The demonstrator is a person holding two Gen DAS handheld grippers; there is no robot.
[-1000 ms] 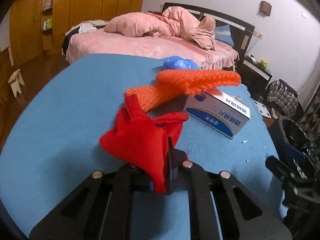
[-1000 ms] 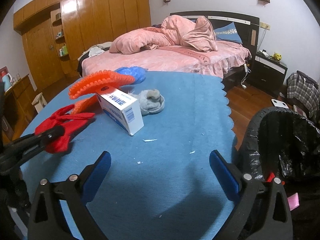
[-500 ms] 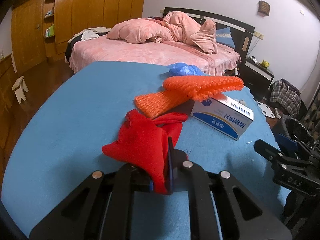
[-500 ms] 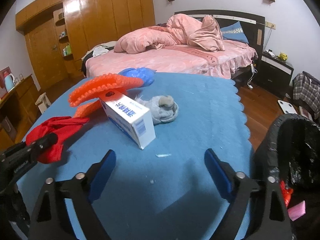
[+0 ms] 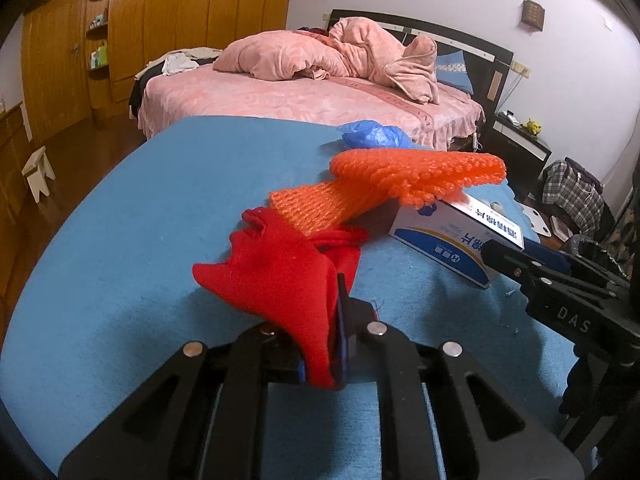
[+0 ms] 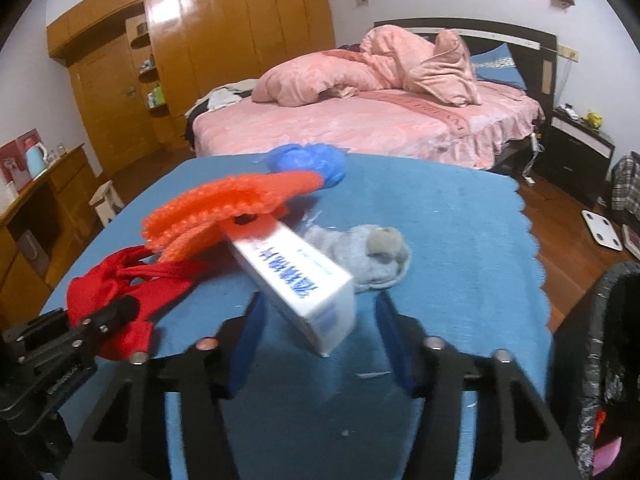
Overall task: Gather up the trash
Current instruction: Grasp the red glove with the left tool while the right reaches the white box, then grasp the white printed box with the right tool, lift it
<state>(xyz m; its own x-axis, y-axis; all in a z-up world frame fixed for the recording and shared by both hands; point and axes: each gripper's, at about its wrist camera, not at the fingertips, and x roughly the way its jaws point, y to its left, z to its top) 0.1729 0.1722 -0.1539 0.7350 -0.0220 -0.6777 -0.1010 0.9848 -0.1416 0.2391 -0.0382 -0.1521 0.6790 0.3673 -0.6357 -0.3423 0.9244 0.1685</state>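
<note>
Mid-collection, by the look of it: left gripper (image 5: 334, 344) clamped tight on a red cloth (image 5: 276, 276), low centre of the left wrist view, most of the fabric bunched ahead of the closed fingers above the blue tablecloth (image 5: 120, 260). Right gripper (image 6: 320, 344) spread wide at lower centre of the right wrist view, blue pads either side of the near end of a white and blue box (image 6: 296, 280), apparently not touching it. Probably the next call: close squarely on the box end without knocking it askew, then carry both pieces to the black-lined bin (image 6: 608, 360) at the right edge. Worth watching: an orange mesh sleeve (image 6: 232, 204) draped over the far end of the box, likely to drag along or slide off. Beside the box, centre right, a grey crumpled wad (image 6: 376, 256); further up, a blue plastic bag (image 6: 308, 162). Hard to judge: contact between pads and box, blurred by motion; bin cut off by the frame edge, contents barely readable apart from a pink scrap at the lower right corner; far end of the box hidden under the mesh.
</note>
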